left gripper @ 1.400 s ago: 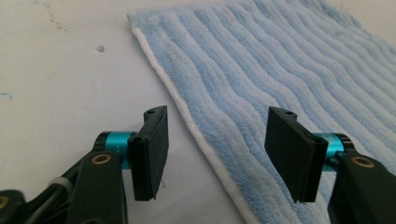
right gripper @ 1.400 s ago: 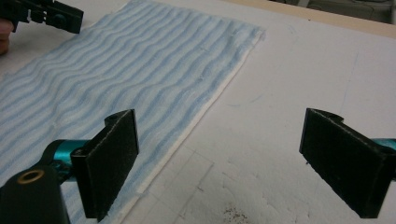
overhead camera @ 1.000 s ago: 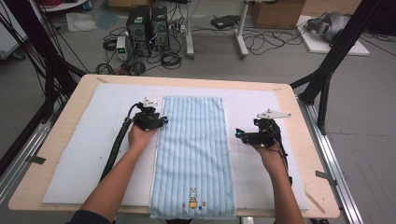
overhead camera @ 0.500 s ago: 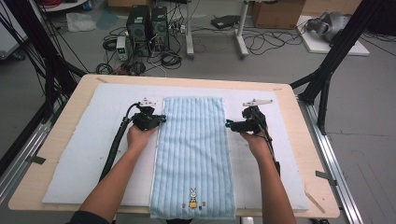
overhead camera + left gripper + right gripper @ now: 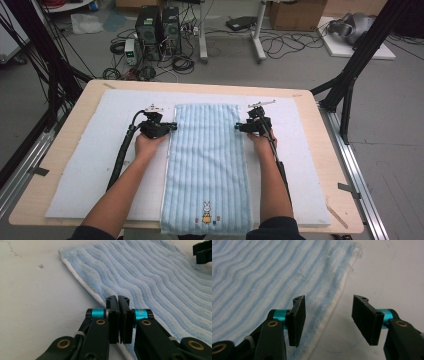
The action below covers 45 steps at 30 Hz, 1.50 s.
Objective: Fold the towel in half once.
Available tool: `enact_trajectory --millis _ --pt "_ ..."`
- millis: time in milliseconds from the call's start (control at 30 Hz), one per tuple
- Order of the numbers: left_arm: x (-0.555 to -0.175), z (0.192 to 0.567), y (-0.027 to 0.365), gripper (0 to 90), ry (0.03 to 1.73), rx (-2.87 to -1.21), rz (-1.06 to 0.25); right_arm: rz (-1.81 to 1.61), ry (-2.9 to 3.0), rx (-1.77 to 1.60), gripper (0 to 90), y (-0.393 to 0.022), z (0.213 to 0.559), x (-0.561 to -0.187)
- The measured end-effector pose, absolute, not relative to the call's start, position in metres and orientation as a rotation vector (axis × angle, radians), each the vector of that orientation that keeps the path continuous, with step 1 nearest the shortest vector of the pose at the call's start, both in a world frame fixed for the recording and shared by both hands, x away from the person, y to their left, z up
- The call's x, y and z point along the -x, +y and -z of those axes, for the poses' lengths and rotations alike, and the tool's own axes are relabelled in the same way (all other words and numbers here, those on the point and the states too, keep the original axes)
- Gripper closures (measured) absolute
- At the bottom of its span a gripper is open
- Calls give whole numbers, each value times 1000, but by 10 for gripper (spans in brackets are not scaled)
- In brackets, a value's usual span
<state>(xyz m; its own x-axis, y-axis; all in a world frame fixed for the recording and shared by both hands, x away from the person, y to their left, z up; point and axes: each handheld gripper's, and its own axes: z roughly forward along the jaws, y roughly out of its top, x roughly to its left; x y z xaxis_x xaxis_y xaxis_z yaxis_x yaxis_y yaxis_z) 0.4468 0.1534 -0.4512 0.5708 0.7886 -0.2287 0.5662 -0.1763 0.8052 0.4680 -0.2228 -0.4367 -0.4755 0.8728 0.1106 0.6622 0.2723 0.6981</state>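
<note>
Towel [image 5: 207,162] lies flat along the pad [image 5: 80,165], running six to twelve. I have the left gripper [image 5: 170,126] clamped on its nine o'clock edge; the right gripper [image 5: 238,127], jaws just closing and apart, straddles the three o'clock edge.

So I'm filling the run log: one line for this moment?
left tongs: shut on striped light-blue terry towel edge | right tongs: open, closing, straddling opposite edge

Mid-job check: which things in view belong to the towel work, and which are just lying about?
In the job:
blue striped towel
left gripper, shut on its left edge
right gripper, jaws just closing, astride its right edge
white mat

Lying about:
computer towers
floor cables
cardboard box
</note>
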Motion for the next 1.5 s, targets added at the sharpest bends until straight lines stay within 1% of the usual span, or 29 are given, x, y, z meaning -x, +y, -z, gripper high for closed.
enact_trajectory --millis 167,200,233,267,333,367,400,567,700,900,1100,1267,1367,1500 --pt "-447 451 154 873 1106 -1859 -293 -976 2276 -1372 528 -214 441 -470" --pt "-447 451 154 873 1110 -1857 -292 -978 2282 -1368 555 -213 440 -471" --pt "-447 451 154 873 1110 -1857 -292 -958 2292 -1366 606 -211 439 -472" --pt "-448 451 154 873 1117 -1848 -291 -939 2307 -1348 690 -210 438 -472" --pt "-449 451 156 874 1126 -1837 -280 -916 2360 -1304 801 -203 436 -474" --pt "-449 451 157 874 1131 -1826 -277 -915 2371 -1294 851 -201 435 -474" --pt "-450 450 158 875 1132 -1817 -273 -908 2375 -1281 862 -198 435 -474" --pt "-457 444 162 878 1142 -1794 -259 -923 2356 -1290 875 -200 430 -475" --pt "-465 431 166 878 1143 -1731 -248 -997 2275 -1256 875 -202 418 -475" --pt "-465 425 166 877 1121 -1723 -231 -1062 2244 -1261 874 -209 413 -471" --pt "-454 417 167 876 1080 -1713 -206 -1123 2252 -1245 874 -212 408 -457" --pt "-436 410 170 876 1038 -1684 -199 -1188 2253 -1225 874 -220 403 -441" --pt "-428 405 169 876 1011 -1710 -203 -1214 2249 -1205 874 -223 399 -430" --pt "-415 405 171 876 994 -1678 -186 -1237 2241 -1180 874 -225 398 -415"
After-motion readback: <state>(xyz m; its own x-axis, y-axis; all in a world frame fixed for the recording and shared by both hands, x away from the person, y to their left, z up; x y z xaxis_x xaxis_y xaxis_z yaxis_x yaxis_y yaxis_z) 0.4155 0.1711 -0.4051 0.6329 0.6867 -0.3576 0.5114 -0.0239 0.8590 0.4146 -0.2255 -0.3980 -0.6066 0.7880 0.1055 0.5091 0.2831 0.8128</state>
